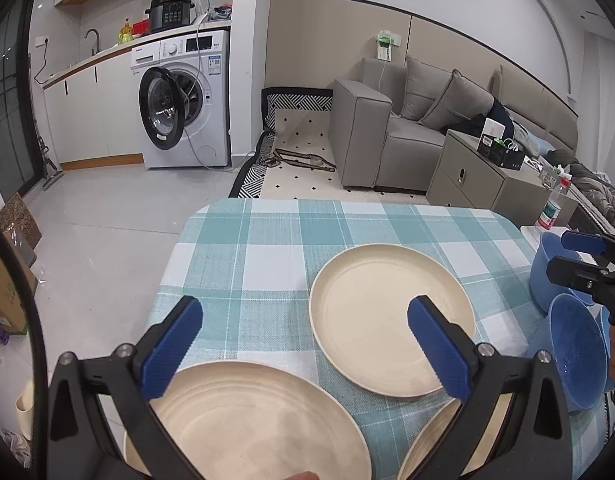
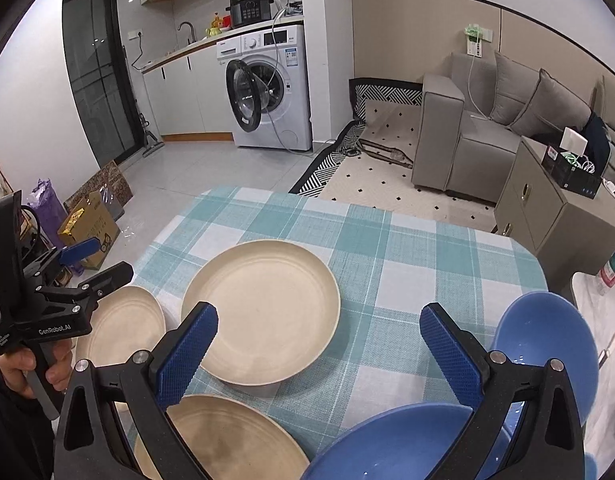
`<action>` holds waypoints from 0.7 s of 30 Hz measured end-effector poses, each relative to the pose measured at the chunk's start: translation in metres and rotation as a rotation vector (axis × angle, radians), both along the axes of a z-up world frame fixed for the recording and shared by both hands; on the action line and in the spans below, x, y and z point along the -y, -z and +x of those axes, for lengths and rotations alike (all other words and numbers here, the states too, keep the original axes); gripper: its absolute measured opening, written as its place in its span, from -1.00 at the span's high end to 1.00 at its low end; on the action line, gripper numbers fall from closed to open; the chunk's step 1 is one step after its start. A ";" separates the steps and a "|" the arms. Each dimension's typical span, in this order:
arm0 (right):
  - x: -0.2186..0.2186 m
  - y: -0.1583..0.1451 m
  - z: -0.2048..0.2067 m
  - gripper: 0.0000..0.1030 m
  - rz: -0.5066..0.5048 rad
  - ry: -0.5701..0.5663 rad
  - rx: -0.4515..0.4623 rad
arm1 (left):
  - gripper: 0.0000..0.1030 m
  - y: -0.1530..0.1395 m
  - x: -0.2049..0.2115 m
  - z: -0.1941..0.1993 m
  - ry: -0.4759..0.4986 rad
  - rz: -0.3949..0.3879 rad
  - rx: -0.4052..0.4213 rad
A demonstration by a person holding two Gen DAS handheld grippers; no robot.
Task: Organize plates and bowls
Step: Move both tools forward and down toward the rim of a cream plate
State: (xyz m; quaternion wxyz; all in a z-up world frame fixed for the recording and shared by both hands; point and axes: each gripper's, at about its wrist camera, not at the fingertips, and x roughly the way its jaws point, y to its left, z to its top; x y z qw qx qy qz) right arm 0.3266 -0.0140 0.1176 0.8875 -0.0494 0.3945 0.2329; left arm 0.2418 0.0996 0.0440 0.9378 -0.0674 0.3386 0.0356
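Both claws hang over the near edge of the checked tabletop (image 2: 407,248), fingers spread wide, gripping nothing. The left claw (image 1: 305,344) sits above a cream plate (image 1: 259,420) at the near-left corner; the right claw (image 2: 319,354) is over another cream plate (image 2: 227,444) and, beside it, a blue bowl (image 2: 387,452). A second blue bowl (image 2: 547,344) stands just beyond, at the right edge. Farther in, mid-table, lies a third cream plate (image 2: 267,312). Behind, a washing machine (image 2: 271,92) stands with its door open
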 end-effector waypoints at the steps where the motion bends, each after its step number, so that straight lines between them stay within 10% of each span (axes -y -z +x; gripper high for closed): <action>1: -0.002 0.002 0.002 -1.00 0.001 -0.001 -0.006 | -1.00 0.002 -0.001 0.001 0.001 -0.001 -0.009; 21: -0.027 0.056 0.040 -0.99 -0.019 0.033 -0.191 | -0.98 0.037 0.001 0.030 0.054 -0.038 -0.136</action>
